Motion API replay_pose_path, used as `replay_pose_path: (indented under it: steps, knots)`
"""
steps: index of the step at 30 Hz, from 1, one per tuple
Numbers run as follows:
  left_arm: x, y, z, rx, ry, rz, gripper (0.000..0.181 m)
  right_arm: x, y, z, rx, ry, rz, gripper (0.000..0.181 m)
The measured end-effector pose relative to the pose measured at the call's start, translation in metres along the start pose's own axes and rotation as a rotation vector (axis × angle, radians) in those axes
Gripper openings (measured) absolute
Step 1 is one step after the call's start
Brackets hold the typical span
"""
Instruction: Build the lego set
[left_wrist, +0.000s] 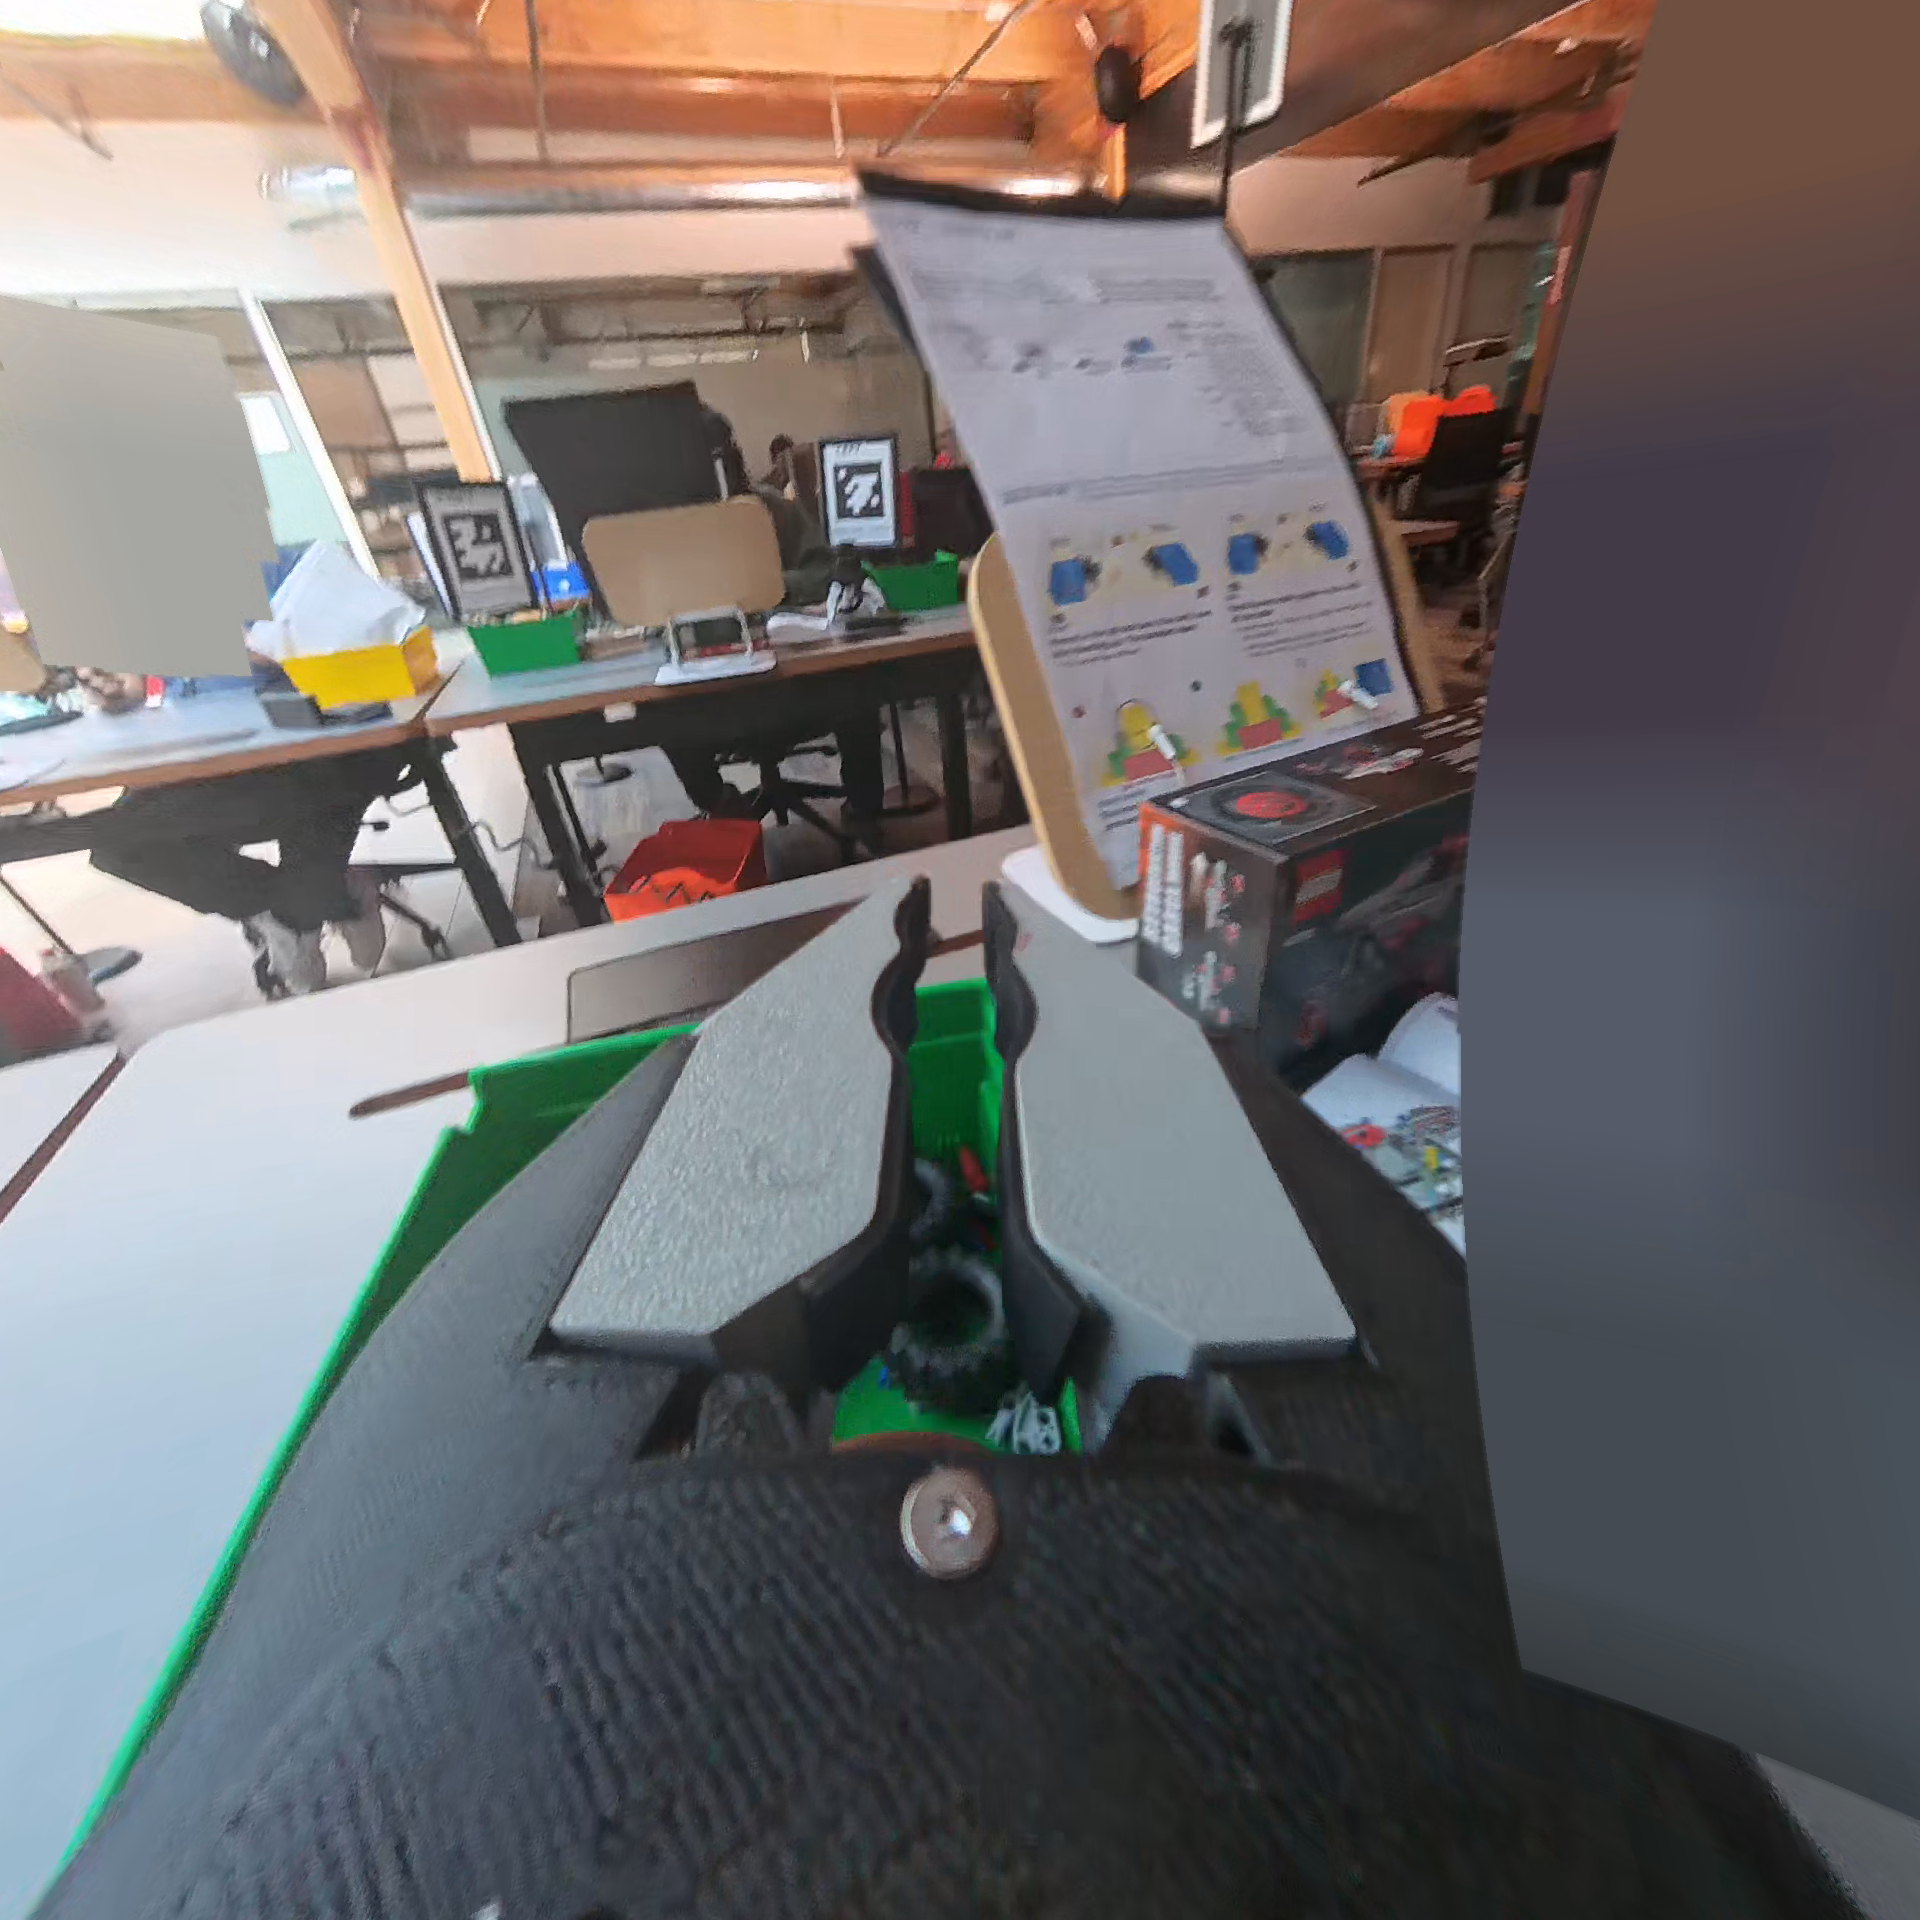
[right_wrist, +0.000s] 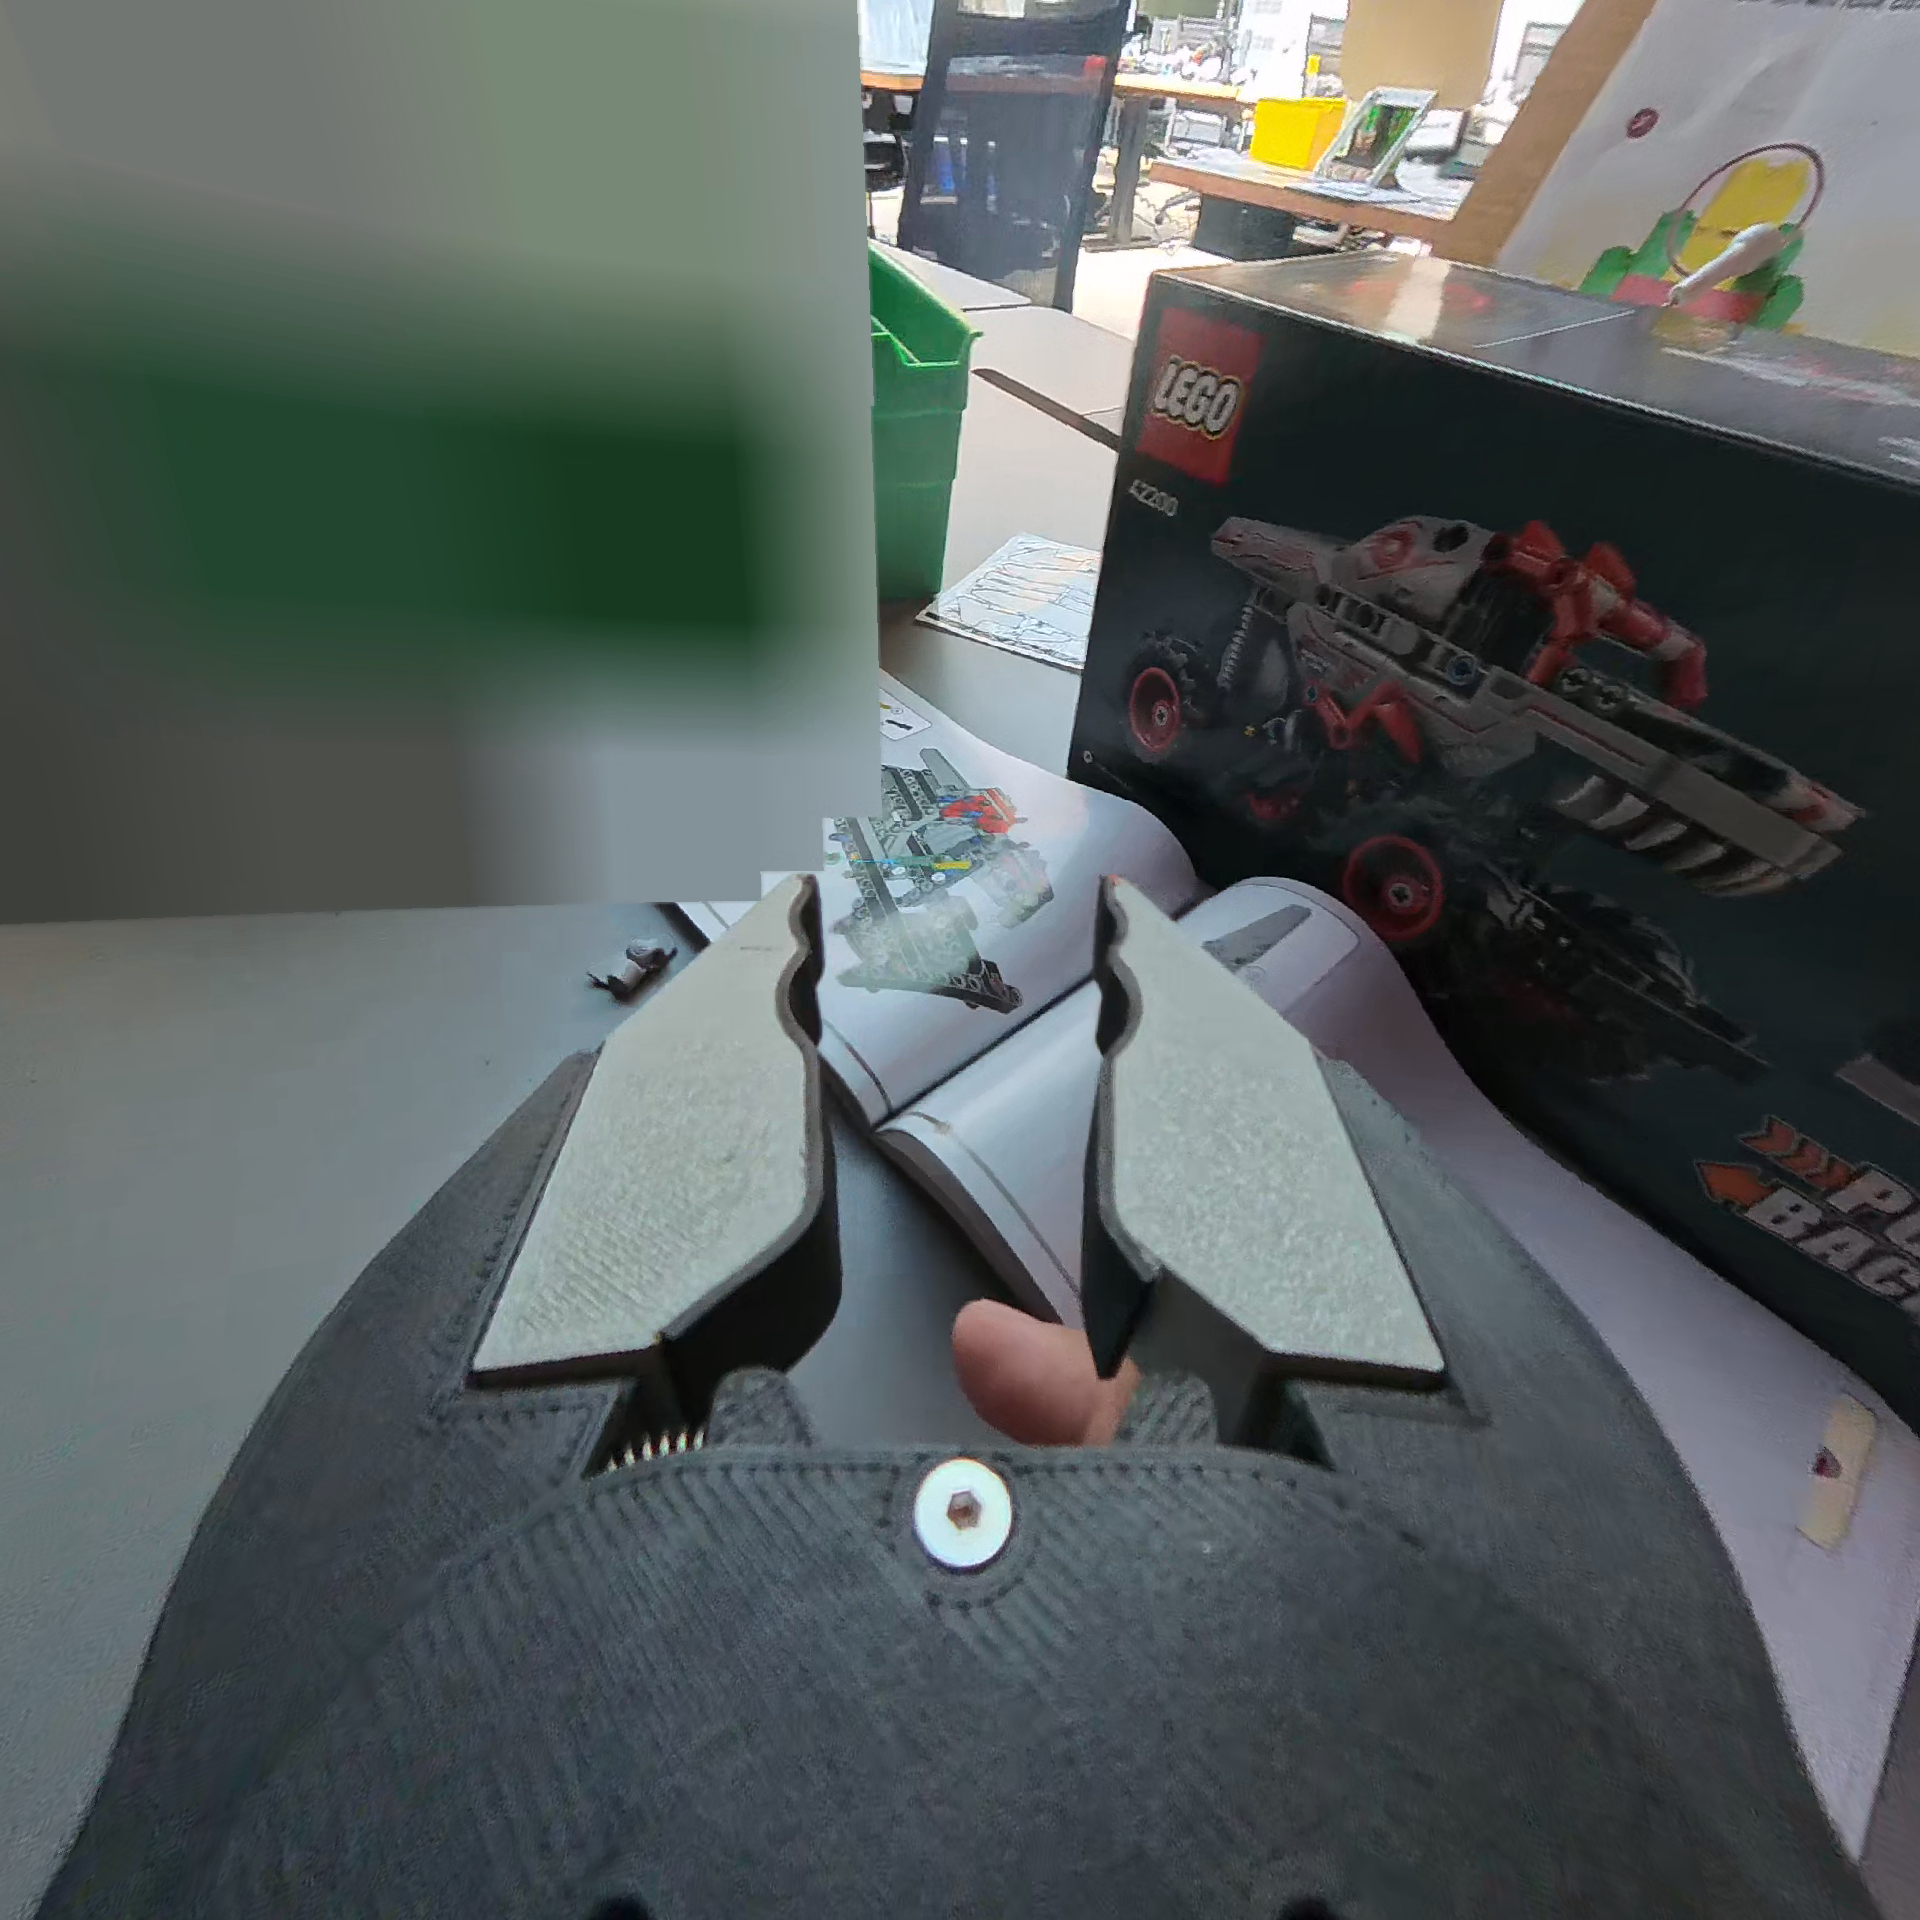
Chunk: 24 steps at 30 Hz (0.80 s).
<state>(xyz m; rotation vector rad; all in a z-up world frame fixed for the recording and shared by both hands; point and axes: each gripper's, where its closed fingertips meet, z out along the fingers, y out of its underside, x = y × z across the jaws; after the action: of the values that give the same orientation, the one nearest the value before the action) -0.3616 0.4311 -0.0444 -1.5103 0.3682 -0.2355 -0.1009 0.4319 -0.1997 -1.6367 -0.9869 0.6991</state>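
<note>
My left gripper (left_wrist: 951, 904) hovers over a green bin (left_wrist: 540, 1081) that holds black tyres (left_wrist: 951, 1309) and small loose pieces. Its jaws stand only a narrow gap apart, with nothing between them. My right gripper (right_wrist: 956, 904) is open and empty above the open instruction booklet (right_wrist: 997, 1122) on the grey table. A small grey Lego piece (right_wrist: 634, 961) lies on the table just left of its left finger. The dark Lego box (right_wrist: 1507, 675) stands to the right; it also shows in the left wrist view (left_wrist: 1299, 894).
A printed sheet on a wooden stand (left_wrist: 1143, 468) rises behind the box. A flat sticker sheet (right_wrist: 1029, 603) lies beyond the booklet, near the green bin (right_wrist: 914, 416). A person's fingertip (right_wrist: 1013, 1382) shows between the right fingers' bases. Other tables and an orange crate (left_wrist: 686, 862) lie farther off. Spacing between my two grippers at the tips: around 30 cm.
</note>
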Motion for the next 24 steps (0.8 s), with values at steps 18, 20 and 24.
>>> replay_pose_path:
  steps: [18, 20, 24]
  knots:
    - [-0.053, 0.119, -0.100, -0.588, -0.091, -0.194, 0.030, -0.005, -0.016, -0.005, 0.082, 0.051, -0.127, 0.056]
    - [-0.043, 0.114, -0.114, -0.573, -0.068, -0.240, 0.030, -0.003, -0.016, -0.008, 0.083, 0.067, -0.143, 0.051]
    - [-0.012, 0.119, -0.135, -0.611, -0.038, -0.246, 0.034, -0.026, 0.008, 0.001, -0.045, -0.036, -0.214, 0.034]
